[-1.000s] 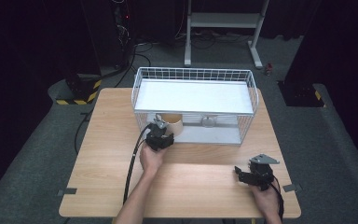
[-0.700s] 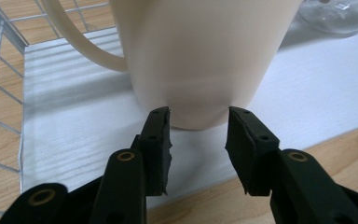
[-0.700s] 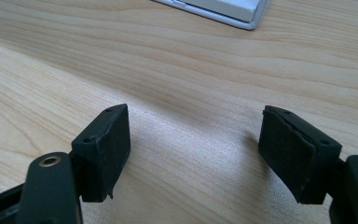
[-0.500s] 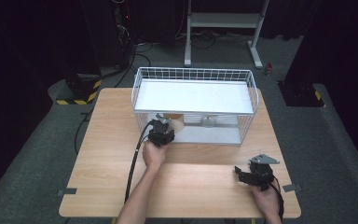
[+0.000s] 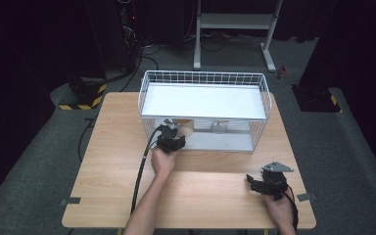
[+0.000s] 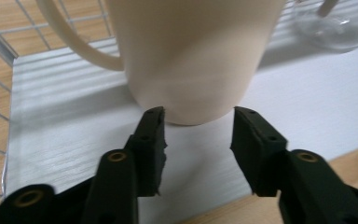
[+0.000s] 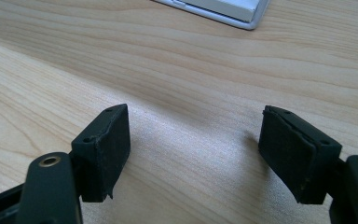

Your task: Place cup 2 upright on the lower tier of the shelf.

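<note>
left gripper (image 6: 198, 123) at the mug (image 6: 191, 51), jaws just opened a bit, nothing clamped.
up close the mug stands just past the tips on the rack's (image 5: 203, 105) lower shelf, glass (image 6: 335, 28) behind; from above, right gripper (image 5: 269, 183) sits gaping over bare table (image 5: 107, 147).

The light wooden surface (image 5: 112, 171) carried a white wire basket (image 5: 203, 78) at its far middle. On the basket's white floor stood a cream mug (image 6: 191, 51), with a clear glass piece (image 6: 335, 28) just beside it.
</note>
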The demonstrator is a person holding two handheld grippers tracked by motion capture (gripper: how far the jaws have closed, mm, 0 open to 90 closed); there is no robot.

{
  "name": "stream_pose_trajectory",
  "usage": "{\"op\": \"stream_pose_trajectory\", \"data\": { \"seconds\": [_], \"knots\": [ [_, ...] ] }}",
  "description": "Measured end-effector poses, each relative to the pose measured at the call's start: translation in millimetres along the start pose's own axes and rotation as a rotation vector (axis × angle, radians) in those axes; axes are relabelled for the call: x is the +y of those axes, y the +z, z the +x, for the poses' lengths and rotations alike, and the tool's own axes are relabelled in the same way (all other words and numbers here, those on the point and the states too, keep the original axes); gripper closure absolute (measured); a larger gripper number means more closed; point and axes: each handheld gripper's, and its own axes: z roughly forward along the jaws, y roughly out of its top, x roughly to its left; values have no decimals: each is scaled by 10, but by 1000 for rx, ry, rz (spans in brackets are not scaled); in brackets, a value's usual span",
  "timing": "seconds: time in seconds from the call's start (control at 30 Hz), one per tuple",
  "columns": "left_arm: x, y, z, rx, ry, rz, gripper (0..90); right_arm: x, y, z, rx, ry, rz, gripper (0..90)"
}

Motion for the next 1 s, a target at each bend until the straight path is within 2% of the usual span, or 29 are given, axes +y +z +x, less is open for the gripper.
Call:
{"op": "stream_pose_trajectory", "data": {
  "seconds": [0.13,0.2,0.27,0.4,0.47,0.6,0.7,0.87,1.0],
  "knots": [
    [-1,-90,-17,-12,44,-16,441,0,0,0,-1,0,0,248],
    [-23,-142,-24,-24,21,-25,415,0,0,1,0,0,0,248],
    [-37,-184,-9,-22,27,-36,401,1,-1,3,0,4,1,248],
    [-92,-277,38,-35,10,-54,381,1,-1,3,0,3,1,248],
    [-120,-320,60,-36,19,-52,373,1,-1,3,0,4,1,248],
    [-176,-398,97,-48,4,-59,358,1,0,3,-1,3,1,248],
    [-187,-433,110,-33,33,-50,339,1,0,3,-1,4,1,248],
    [-216,-509,112,-63,11,-73,334,1,0,3,-1,4,1,248],
    [-252,-546,120,-65,9,-71,321,1,0,3,-1,4,1,248]
  ]
}}
